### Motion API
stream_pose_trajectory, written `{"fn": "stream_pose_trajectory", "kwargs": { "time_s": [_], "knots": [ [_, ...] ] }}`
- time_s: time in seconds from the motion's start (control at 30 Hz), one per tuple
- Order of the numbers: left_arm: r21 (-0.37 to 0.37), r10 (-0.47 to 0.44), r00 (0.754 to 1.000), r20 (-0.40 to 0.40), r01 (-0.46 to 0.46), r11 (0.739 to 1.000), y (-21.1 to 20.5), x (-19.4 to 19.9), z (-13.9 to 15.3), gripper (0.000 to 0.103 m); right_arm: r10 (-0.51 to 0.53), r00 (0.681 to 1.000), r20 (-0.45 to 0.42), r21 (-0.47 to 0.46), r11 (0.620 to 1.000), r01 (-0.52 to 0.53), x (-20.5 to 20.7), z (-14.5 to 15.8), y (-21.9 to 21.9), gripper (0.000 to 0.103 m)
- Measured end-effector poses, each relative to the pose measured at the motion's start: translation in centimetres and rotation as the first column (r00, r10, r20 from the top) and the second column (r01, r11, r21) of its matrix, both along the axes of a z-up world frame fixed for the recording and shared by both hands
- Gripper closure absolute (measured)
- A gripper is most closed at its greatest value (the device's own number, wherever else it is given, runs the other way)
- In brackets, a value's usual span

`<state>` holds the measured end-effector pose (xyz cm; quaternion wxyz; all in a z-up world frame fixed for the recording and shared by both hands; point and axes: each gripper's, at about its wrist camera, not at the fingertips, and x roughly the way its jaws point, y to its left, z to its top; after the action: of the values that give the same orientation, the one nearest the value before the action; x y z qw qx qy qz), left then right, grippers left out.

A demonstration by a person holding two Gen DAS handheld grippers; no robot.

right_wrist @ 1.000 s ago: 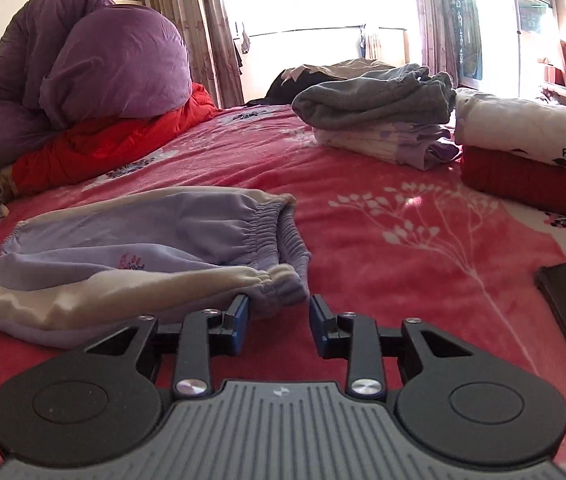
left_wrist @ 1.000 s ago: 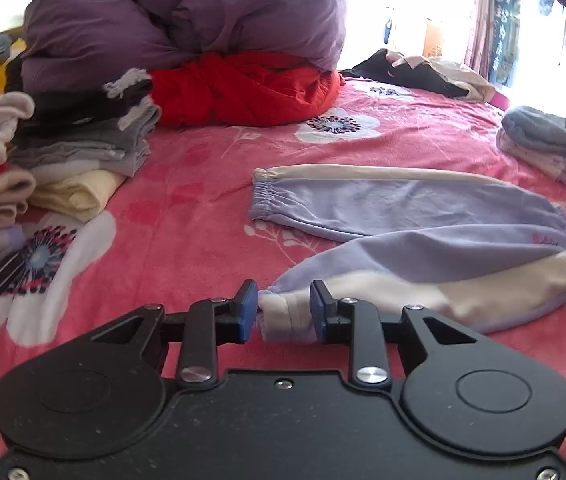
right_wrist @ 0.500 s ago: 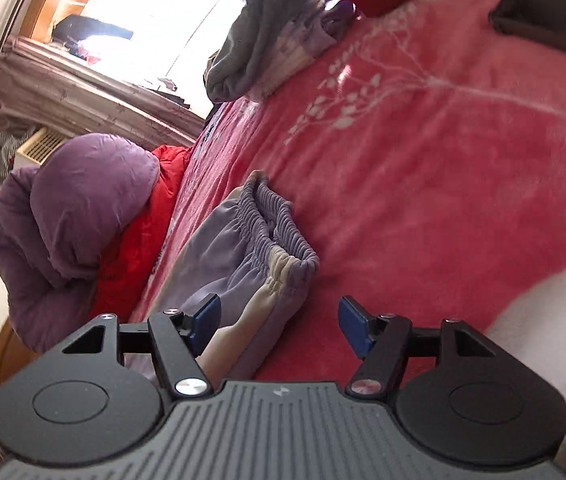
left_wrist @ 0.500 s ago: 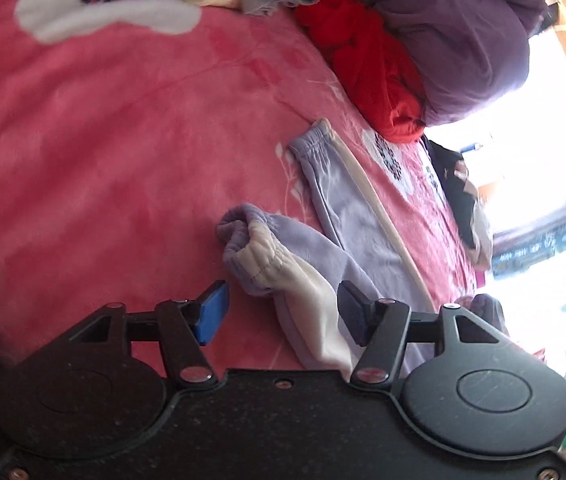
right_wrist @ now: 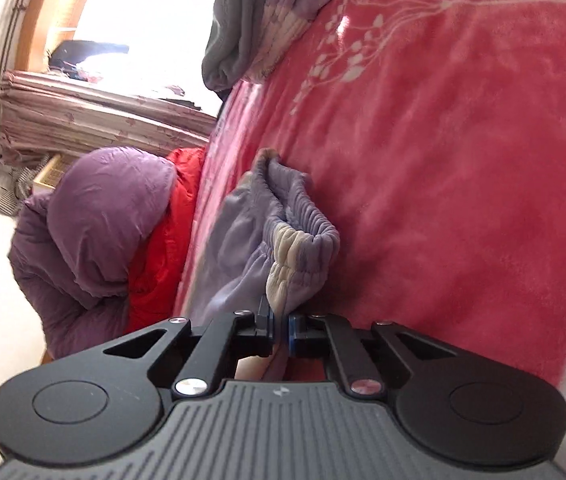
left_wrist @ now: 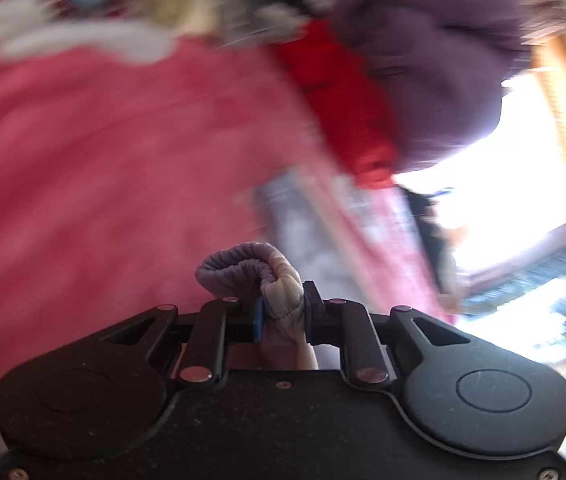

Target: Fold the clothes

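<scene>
The purple and cream pants [right_wrist: 243, 240] lie on the bed, on the pink blanket [right_wrist: 463, 160]. One leg cuff [left_wrist: 261, 276] is bunched up in the left gripper [left_wrist: 283, 316]. Its fingers are closing and already press on the cuff from both sides. The waistband [right_wrist: 303, 240] is at the right gripper [right_wrist: 279, 330]. Its fingers are squeezed shut on a thin bit of cloth just under the waistband.

The right gripper only has a small pinch (just an edge, it looks like). If the hands pull apart too hard, I think that bit could slip out and the pants would flop back down.

The cuff is a fat, scrunched lump. It could pop out of the left fingers, or the leg could stay twisted and make a crooked fold.

The left view is very blurry, so I cannot tell how the rest of the leg lies. A purple quilt [right_wrist: 95, 216] and a red one [right_wrist: 163, 240] sit near, and a stack of folded clothes [right_wrist: 259, 28] is farther off. A big swing might drag the pants into them.
</scene>
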<state>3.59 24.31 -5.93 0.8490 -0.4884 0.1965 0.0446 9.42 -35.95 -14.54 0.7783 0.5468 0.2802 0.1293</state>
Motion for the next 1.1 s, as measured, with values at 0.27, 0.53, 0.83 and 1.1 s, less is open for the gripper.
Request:
{"fn": "stream_pose_trajectory", "kwargs": {
  "time_s": [0.27,0.53,0.83,1.1],
  "knots": [
    [0.230,-0.225,0.943,-0.245,0.282,0.931,-1.1,0.1,1.6,0.085,-0.043,0.998,-0.036,0.073,0.996,0.046,-1.3,0.1,-2.9,0.095],
    [0.049,-0.168,0.930,-0.327,0.194,0.980,0.5,-1.1,-3.2,0.054,-0.053,0.989,-0.138,0.026,0.998,0.057,-2.6,-0.3,-3.2,0.061],
    [0.214,-0.077,0.936,-0.344,0.158,0.964,-1.5,-0.9,-2.9,0.094,-0.054,0.994,-0.100,-0.169,0.985,0.037,-1.3,0.2,-1.4,0.074],
    [0.387,-0.024,0.930,-0.366,0.176,0.905,-0.9,-1.2,0.8,0.073,-0.051,0.990,-0.135,-0.370,0.929,-0.003,-2.4,1.9,-0.5,0.071]
  ]
}}
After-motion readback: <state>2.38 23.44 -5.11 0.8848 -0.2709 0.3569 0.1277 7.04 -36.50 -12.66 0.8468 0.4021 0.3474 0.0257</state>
